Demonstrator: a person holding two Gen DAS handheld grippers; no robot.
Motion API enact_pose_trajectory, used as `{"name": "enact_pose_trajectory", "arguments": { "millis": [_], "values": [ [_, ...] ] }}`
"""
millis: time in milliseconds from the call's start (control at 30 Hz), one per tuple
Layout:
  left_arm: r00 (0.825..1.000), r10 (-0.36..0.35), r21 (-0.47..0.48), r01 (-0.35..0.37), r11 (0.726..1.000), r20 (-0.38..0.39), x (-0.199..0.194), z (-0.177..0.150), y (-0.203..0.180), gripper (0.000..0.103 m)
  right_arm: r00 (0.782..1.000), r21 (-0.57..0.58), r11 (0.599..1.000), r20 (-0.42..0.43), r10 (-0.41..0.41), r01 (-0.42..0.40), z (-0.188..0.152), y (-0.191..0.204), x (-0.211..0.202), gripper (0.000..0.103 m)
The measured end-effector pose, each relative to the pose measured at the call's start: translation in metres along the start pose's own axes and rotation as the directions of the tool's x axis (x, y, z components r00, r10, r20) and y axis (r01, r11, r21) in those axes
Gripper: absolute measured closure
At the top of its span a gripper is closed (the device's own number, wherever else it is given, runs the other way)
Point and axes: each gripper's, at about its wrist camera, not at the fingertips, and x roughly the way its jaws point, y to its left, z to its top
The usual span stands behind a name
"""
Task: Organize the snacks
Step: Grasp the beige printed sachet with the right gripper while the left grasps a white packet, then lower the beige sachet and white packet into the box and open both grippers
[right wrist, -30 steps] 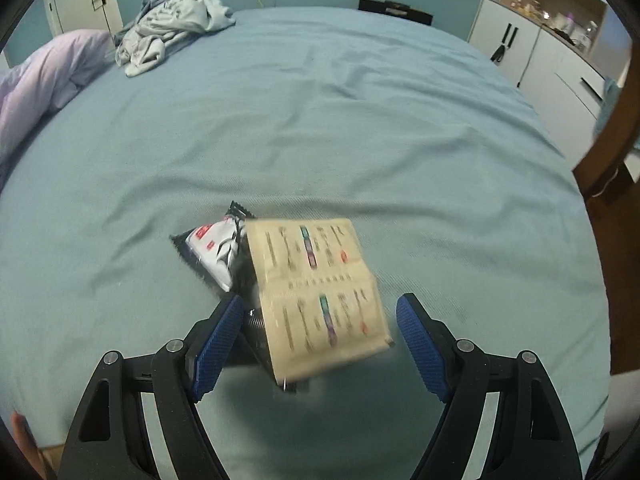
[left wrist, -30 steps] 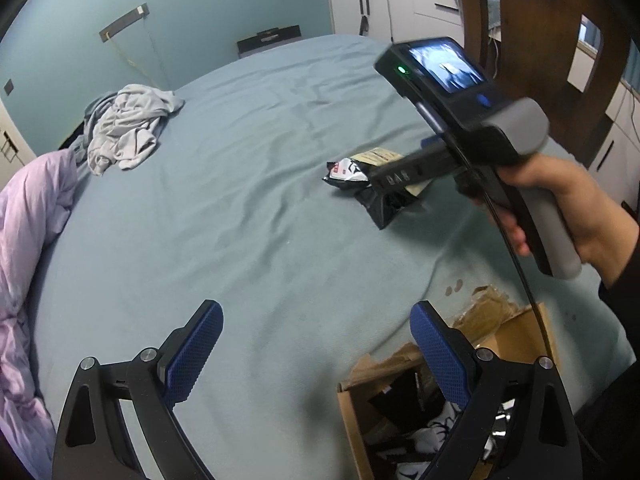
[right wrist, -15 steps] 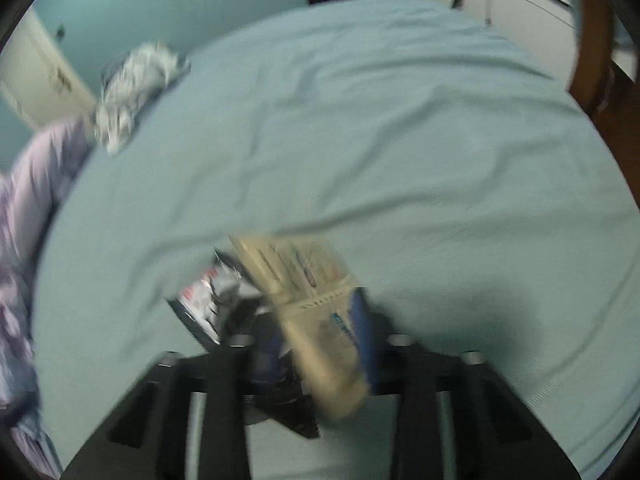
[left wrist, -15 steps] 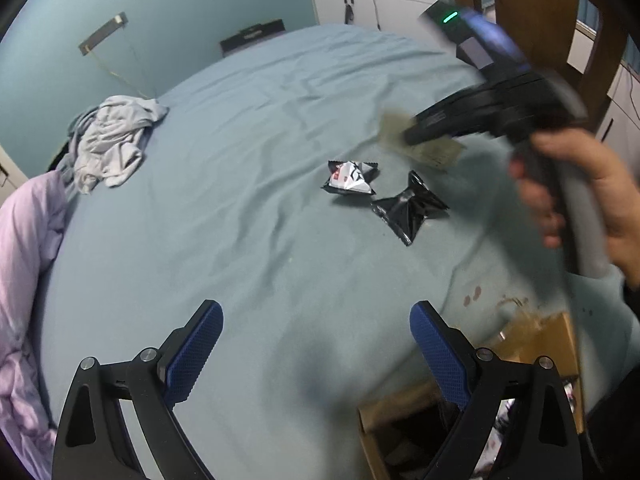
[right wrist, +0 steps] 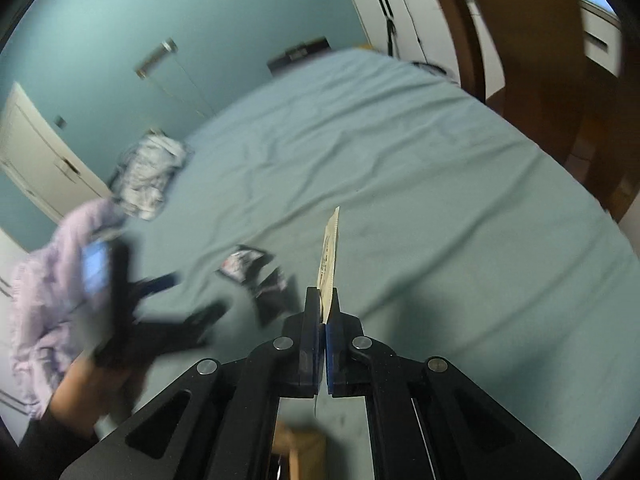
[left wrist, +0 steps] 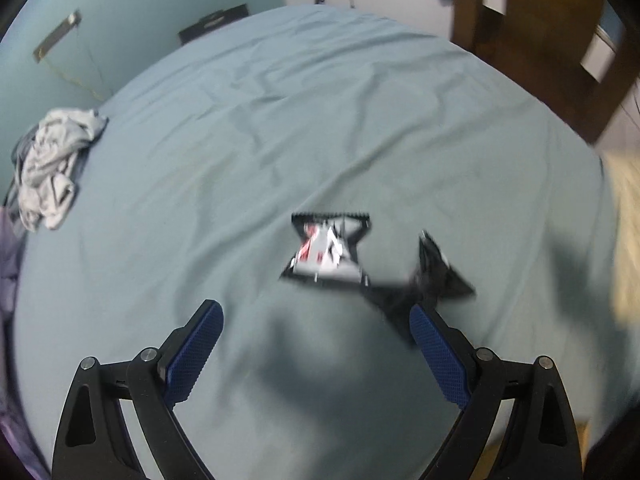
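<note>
The tan snack packet point(right wrist: 330, 256) stands edge-on, clamped in the just-closed right hand-held gripper point(right wrist: 323, 312) above the bed point(right wrist: 440, 200), probably bound for the cardboard box point(right wrist: 304, 450) at six o'clock, while the left hand-held gripper point(left wrist: 316, 320) gapes empty over the white-and-red packet point(left wrist: 326, 250) and black packet point(left wrist: 432, 276) at twelve.

We can read no text in either view. The white and red snack packet point(left wrist: 326, 250) on the bed carries printed red and black marks, but blur leaves them illegible. The tan packet point(right wrist: 330, 256) stands edge-on to the right wrist camera, and the print along its face is only faint smudges. The small lit screen point(right wrist: 94, 266) on the left gripper's body shows as a blue glow, with no figures we can make out.
</note>
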Motion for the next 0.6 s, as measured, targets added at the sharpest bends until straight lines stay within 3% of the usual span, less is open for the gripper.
{"name": "enact_pose_trajectory", "arguments": {
  "millis": [67,200,300,367,600],
  "values": [
    [0.999,-0.045,-0.053,0.044,0.998,-0.019,0.013,0.007,0.002,0.011,1.0,0.016,1.0,0.016,0.018,-0.018,-0.028,-0.011,-0.018,0.103],
    [0.996,-0.041,-0.084,0.034,0.996,-0.083,0.04,0.014,0.002,0.048,0.998,0.082,0.995,-0.018,0.059,-0.057,-0.074,-0.021,-0.036,0.103],
    [0.993,-0.054,-0.1,0.043,0.994,-0.106,0.052,0.008,0.003,0.049,0.994,0.058,0.993,0.004,0.106,-0.106,-0.072,-0.012,-0.037,0.103],
    [0.996,-0.023,-0.083,0.016,0.996,-0.088,0.044,0.002,0.002,0.049,0.995,0.056,0.993,0.016,0.101,-0.101,-0.069,-0.011,-0.031,0.103],
    [1.0,0.008,-0.082,-0.007,0.997,0.019,-0.047,-0.023,0.011,0.049,0.999,0.07,0.997,0.006,0.042,-0.043,-0.068,-0.011,-0.025,0.103]
  ]
}}
